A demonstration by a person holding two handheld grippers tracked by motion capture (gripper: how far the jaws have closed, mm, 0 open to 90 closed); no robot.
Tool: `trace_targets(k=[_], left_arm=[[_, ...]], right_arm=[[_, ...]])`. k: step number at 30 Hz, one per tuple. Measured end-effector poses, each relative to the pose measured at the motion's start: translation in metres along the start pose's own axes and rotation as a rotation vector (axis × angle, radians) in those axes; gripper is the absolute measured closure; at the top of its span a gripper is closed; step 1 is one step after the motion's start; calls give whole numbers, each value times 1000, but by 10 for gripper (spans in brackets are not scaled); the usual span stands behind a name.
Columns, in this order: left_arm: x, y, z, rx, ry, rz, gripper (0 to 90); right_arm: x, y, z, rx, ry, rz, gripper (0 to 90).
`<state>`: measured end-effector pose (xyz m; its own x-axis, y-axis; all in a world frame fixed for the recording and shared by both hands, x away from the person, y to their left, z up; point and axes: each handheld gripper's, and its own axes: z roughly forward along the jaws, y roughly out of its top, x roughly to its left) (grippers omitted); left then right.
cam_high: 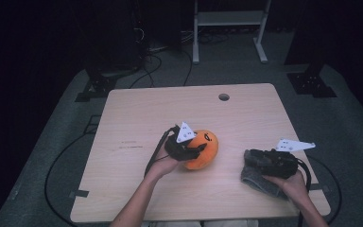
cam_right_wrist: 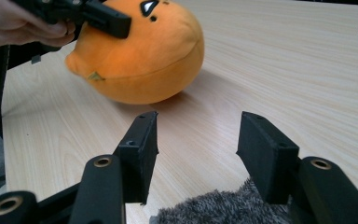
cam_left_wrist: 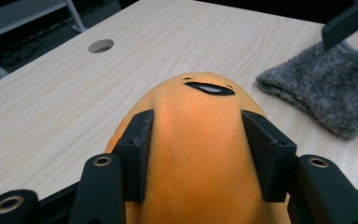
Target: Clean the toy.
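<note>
1. Plainly, the left gripper (cam_high: 196, 147) is clamped on the orange plush toy (cam_high: 203, 150): in the left gripper view its two black jaws press into the soft sides of the toy, whose stitched face points away from the hand. That squeeze looks meant to get a firm hold on a yielding body before lifting or carrying it.
2. The toy sits near the middle of the table (cam_high: 137, 118), somewhat toward the near edge, with its underside seemingly touching the wood in the right gripper view.
3. The right gripper (cam_right_wrist: 196, 140) stands with its jaws apart and nothing between them. It lies near the table's near right corner, over the grey furry cloth (cam_high: 260, 182), apparently waiting while the other hand works.
4. The toy lies well apart from the right gripper, toward the table's middle, and directly within the left gripper's grasp.
</note>
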<state>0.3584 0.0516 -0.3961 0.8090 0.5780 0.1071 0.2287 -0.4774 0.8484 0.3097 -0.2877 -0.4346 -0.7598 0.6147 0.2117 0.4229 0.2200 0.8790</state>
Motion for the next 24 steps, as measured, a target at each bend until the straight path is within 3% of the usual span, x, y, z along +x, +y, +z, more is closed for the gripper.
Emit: trace_targets(k=[6,10,13,16,18,24], left_arm=[[12,9,15,3,19,-27,450],[15,8,23,28,-7,-39,435],[14,2,29,59,-28,-44,369],[13,3,26,33,-34,-80,247],[12,5,21,20,-27,-81,201],[11,4,11,35,-21,-79,146]], right_arm=[[0,-1,2,7,1,4,448],[-2,-2,2,9,-1,11,441],[-3,-3,3,11,0,15,437],[-3,-4,3,19,-4,9,434],[-3,-4,3,17,-6,12,432],[-3,-4,0,5,-13,11,421]])
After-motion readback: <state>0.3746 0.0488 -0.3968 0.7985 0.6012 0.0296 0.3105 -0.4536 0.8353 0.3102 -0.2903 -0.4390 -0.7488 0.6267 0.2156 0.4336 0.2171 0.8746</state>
